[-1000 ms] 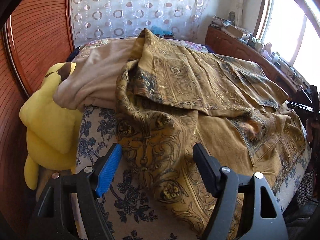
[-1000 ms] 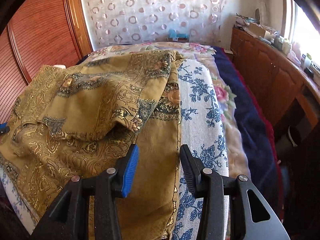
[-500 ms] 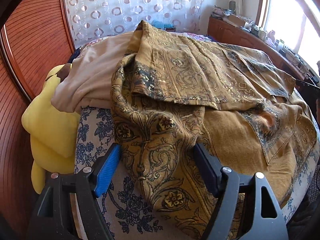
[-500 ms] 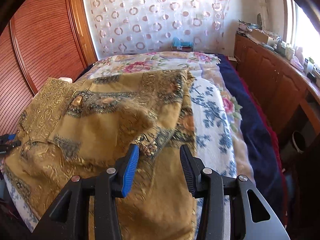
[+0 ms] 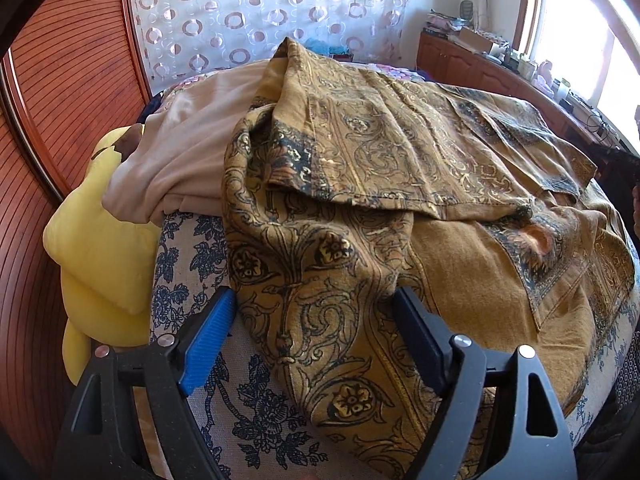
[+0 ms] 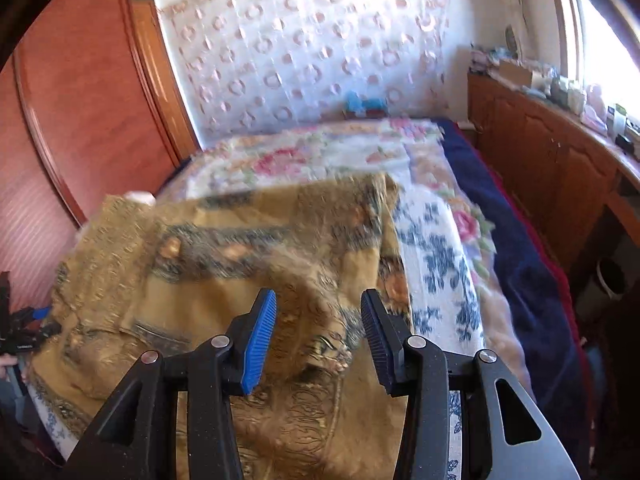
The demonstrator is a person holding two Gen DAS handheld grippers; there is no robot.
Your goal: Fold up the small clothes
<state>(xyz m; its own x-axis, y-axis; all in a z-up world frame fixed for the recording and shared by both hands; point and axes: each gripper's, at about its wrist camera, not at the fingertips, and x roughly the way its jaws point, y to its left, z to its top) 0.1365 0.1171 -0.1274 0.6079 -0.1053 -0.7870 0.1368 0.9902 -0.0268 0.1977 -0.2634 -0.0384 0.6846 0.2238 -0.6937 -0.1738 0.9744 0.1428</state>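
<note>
One mustard patterned garment (image 5: 360,208) covers the bed (image 5: 188,280); left tool (image 5: 316,332), just widening, straddles it ungripped; right tool (image 6: 318,334) half-open, seemingly empty.

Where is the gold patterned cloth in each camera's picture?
Left wrist: the gold cloth fills the middle and right, running down between the open left gripper.
Right wrist: the same cloth, blurred, fills the lower left and middle, under the open right gripper.
Shared landmark: the curtain with circles hangs behind the bed in both pictures.
</note>
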